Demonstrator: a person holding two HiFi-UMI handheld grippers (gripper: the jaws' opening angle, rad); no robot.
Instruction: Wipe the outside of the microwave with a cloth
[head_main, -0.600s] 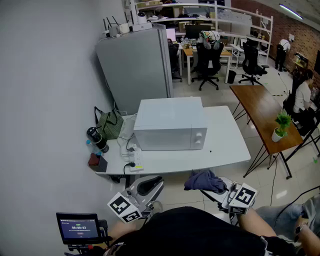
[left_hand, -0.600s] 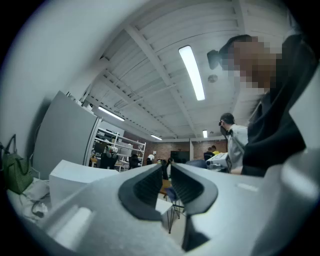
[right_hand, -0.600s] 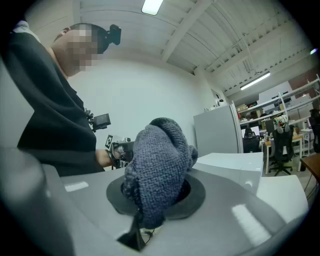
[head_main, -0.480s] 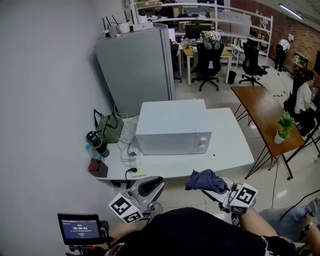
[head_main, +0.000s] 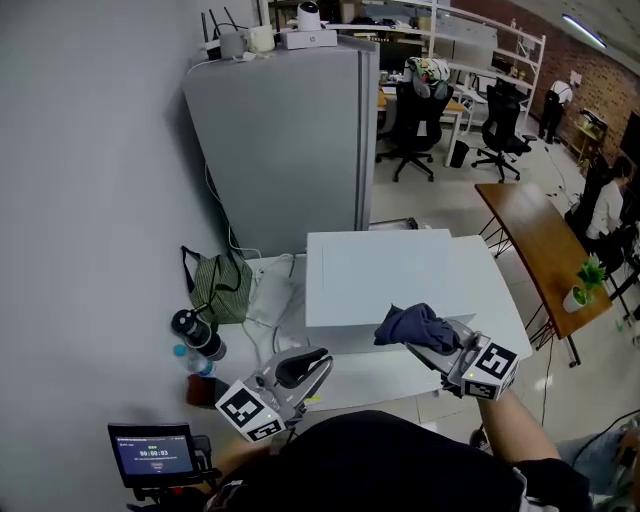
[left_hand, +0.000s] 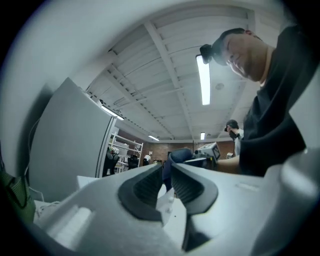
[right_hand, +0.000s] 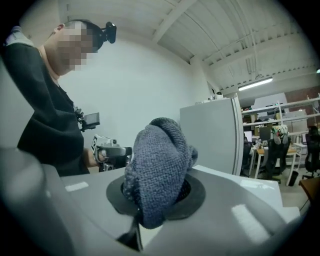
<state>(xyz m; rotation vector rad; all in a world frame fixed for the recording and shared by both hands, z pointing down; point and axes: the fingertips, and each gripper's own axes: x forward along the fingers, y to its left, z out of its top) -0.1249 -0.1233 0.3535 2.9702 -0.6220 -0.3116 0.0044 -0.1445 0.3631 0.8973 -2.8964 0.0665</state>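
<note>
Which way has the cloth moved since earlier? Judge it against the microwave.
Yes. The cloth, held in the right gripper, went forward. Earlier it was well short of the microwave; now it is at its near edge.

Bunched grey-blue cloth pinched between right gripper jaws.

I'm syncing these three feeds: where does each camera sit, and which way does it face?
Head view: on the person's head, steeply down at the white box-shaped microwave; black-clad torso, left hand-held gripper, right hand-held gripper show.
Left gripper view: on that gripper, upward past its empty jaws; the torso shows.
Right gripper view: on that gripper, along jaws shut on a dark blue knitted cloth; torso at left.
Shared: each gripper view shows the other gripper.
</note>
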